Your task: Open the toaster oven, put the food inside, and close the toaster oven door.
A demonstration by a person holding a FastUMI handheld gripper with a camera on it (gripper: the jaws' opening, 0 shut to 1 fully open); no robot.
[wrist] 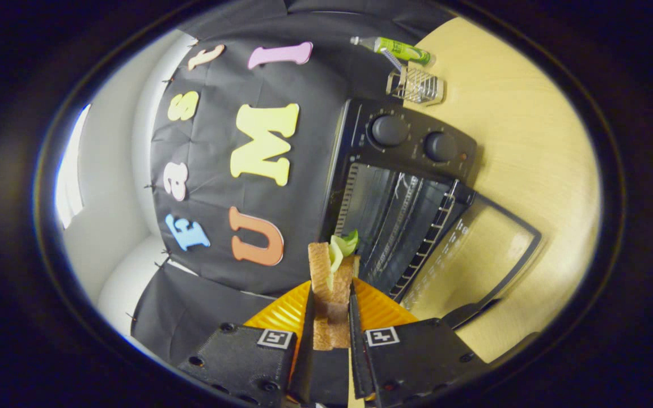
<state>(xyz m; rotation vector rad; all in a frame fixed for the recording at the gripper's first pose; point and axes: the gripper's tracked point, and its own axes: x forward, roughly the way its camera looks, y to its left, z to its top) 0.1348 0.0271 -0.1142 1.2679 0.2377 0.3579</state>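
The claw (pixel 331 309) is clamped on a sandwich (pixel 329 283), its two fingers (pixel 308 334) pressing the bread slices from either side, so the gap between them is narrow and filled by the food. The sandwich is made of toasted bread with a leaf of green lettuce (pixel 344 245) sticking out of the end farthest from the claw. Behind the sandwich, showing on both sides of the fingers, is an orange ribbed plate (pixel 281 314); whether the sandwich touches it cannot be told.

The view is rolled sideways, so the toaster oven (pixel 400 187) appears tipped over. Taking the toaster oven as the landmark: it stands on the pale wooden bench (pixel 530 124), just beyond the lettuce end of the sandwich, black, with two round knobs (pixel 389 130) on its control panel. Its glass door (pixel 474 255) is folded fully down and lies flat over the bench in front of the oven's mouth, the door handle (pixel 465 314) at its outer edge. The cavity is open, and a wire rack (pixel 400 226) shows inside it. The sandwich is outside the oven, close to the open mouth, near the top edge of the oven.

Past the knob side of the toaster oven, a small wire basket (pixel 416 86) sits on the bench, and just beyond it lies a green bottle (pixel 400 50) on its side.
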